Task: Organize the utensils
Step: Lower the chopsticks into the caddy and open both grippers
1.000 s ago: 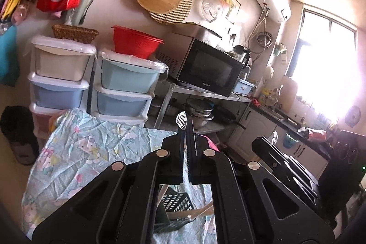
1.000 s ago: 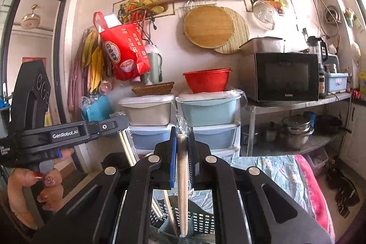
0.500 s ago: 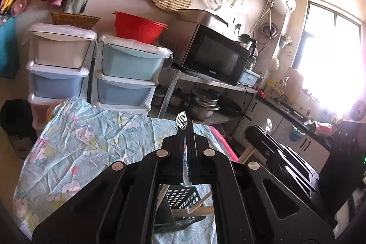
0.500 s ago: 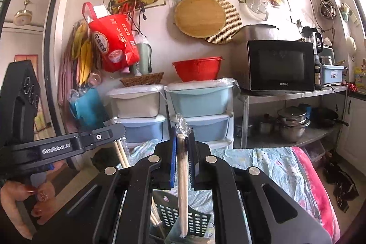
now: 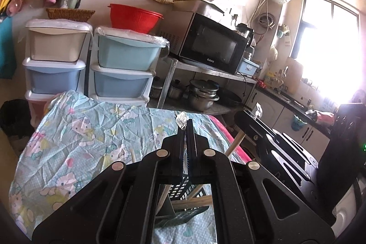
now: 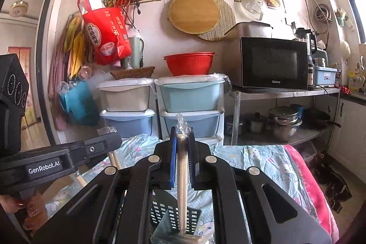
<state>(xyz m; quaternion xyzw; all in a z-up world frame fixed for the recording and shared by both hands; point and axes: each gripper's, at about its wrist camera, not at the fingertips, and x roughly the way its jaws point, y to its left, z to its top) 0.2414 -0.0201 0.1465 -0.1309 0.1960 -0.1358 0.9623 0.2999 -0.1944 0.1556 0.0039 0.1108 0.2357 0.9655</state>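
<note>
Right wrist view: our right gripper [image 6: 182,145] clamps wrapped chopsticks [image 6: 182,175] mid-length, tips hanging below the fingers over the black basket [image 6: 173,216]. Our left gripper [image 5: 186,143] pinches another slim wrapped pair [image 5: 181,122]. We judge them light, stiff and slippery in plastic, best gripped near the middle.

My grippers are black, right gripper [image 6: 182,148] with a blue pad on one finger, gripping pale wood chopsticks [image 6: 182,184] in a clear wrapper. Left gripper [image 5: 185,145] black too. Slotted utensil basket [image 6: 175,216] below is black. Tablecloth [image 5: 75,136] light blue with white dots and pastel cartoon cats. Red colander [image 6: 189,63], red printed bag [image 6: 106,36], black microwave [image 6: 273,63], pale blue drawers [image 6: 191,95], pink blanket [image 6: 308,186].
</note>
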